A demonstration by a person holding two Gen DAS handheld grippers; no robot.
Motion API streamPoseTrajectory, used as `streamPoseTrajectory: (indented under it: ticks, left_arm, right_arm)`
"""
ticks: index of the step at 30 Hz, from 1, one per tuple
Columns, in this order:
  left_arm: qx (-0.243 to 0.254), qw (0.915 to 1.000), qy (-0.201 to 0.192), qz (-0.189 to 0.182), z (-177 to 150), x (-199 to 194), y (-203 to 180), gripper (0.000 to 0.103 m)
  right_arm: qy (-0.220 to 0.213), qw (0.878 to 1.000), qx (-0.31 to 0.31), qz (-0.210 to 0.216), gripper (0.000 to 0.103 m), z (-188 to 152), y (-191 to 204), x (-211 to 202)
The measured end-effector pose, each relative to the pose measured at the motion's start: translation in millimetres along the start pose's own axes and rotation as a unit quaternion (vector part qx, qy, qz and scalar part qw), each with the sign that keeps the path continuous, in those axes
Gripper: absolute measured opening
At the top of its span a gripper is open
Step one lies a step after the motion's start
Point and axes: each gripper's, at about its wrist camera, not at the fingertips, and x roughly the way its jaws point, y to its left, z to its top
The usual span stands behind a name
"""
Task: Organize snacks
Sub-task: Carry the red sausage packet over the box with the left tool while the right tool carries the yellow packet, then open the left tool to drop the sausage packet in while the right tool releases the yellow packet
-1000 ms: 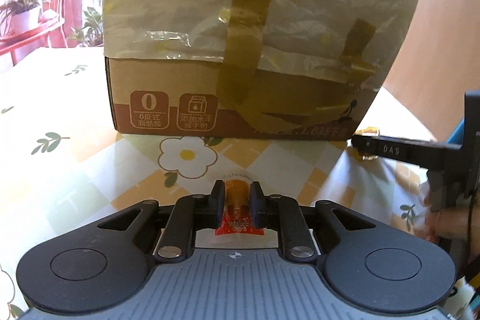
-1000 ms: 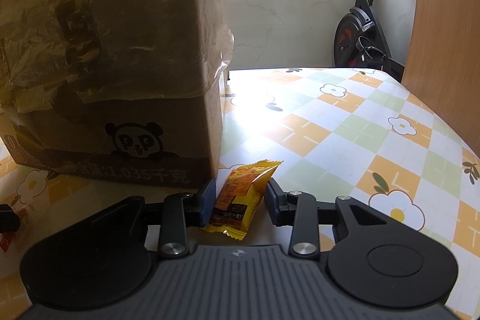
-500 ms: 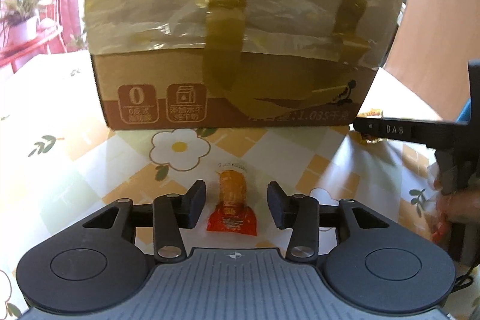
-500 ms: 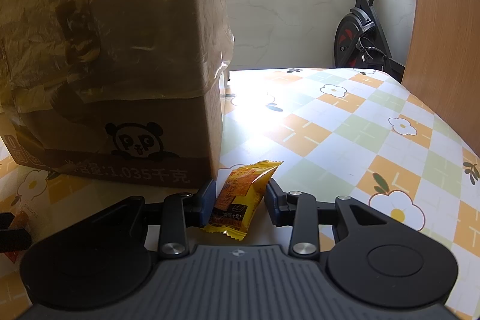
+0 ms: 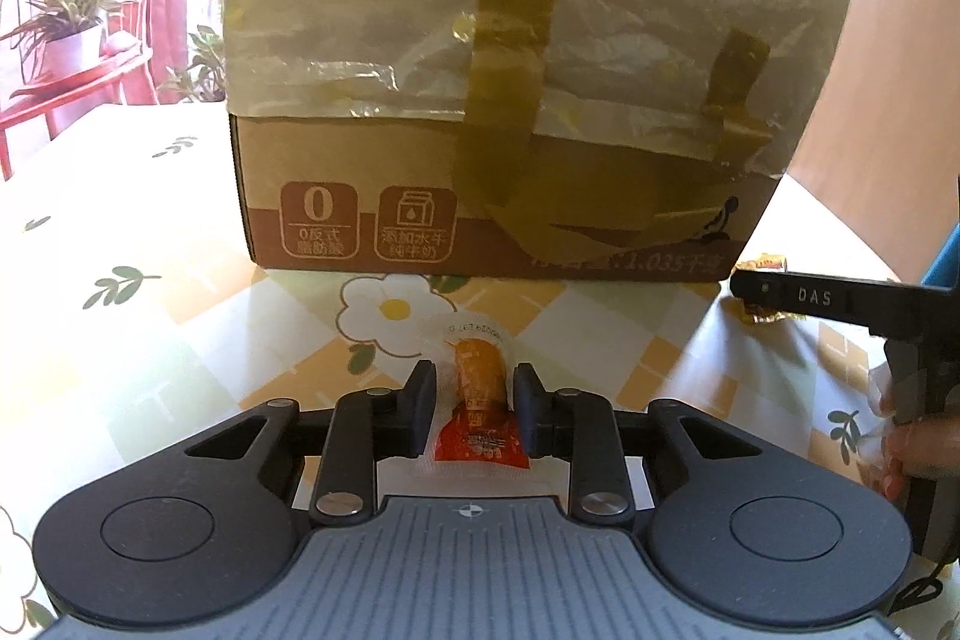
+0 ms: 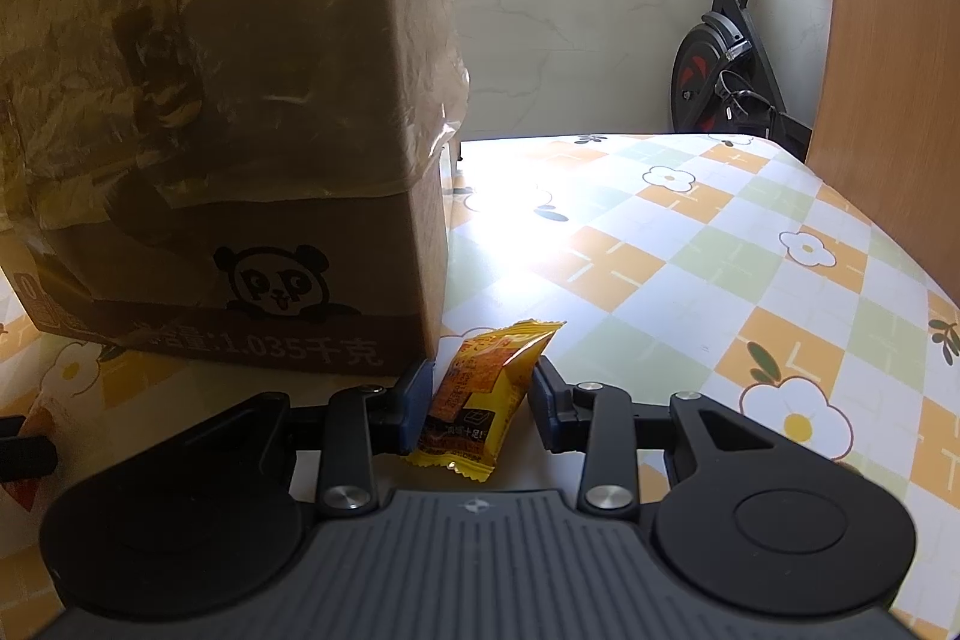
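Note:
A small red-and-orange snack packet [image 5: 480,436] lies on the flowered tablecloth [image 5: 150,328], and my left gripper [image 5: 471,400] is shut on it just in front of the cardboard box [image 5: 510,70]. The box is tall, brown and wrapped in clear plastic with tape. In the right wrist view my right gripper [image 6: 480,394] is shut on a yellow snack packet [image 6: 474,394] beside the box's right corner [image 6: 420,280]. One right finger [image 5: 840,301] also reaches into the left wrist view from the right edge.
A person's hand [image 5: 924,445] holds the right gripper's handle. A red chair with a potted plant [image 5: 66,34] stands beyond the table at left. An exercise bike [image 6: 720,64] and a wooden panel [image 6: 888,70] stand past the table's far edge [image 6: 600,139].
My left gripper's jaws spread apart around the red-and-orange packet half a second ago and have shut on it again. The right gripper and its yellow packet have not moved.

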Motion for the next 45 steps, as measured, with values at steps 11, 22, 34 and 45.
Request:
streamPoseTrajectory:
  ticks: [11,22,34,45]
  left_arm:
    - [-0.03,0.9992,-0.024,0.001,14,-15,16,0.029]
    - [-0.019,0.9933,-0.112,-0.023,61,-73,27,0.029]
    - [0.033,0.9782,-0.203,-0.029,142,-109,14,0.03]
    - [0.061,0.9784,-0.197,-0.006,194,-84,2,0.031]
  right_arm:
    - [0.016,1.0,-0.013,-0.013,0.036,2,6,-12]
    - [-0.092,0.996,-0.011,-0.011,0.036,36,6,-97]
    - [-0.201,0.979,-0.032,0.013,0.036,114,23,-155]
    - [-0.194,0.978,-0.072,0.042,0.036,160,61,-116]
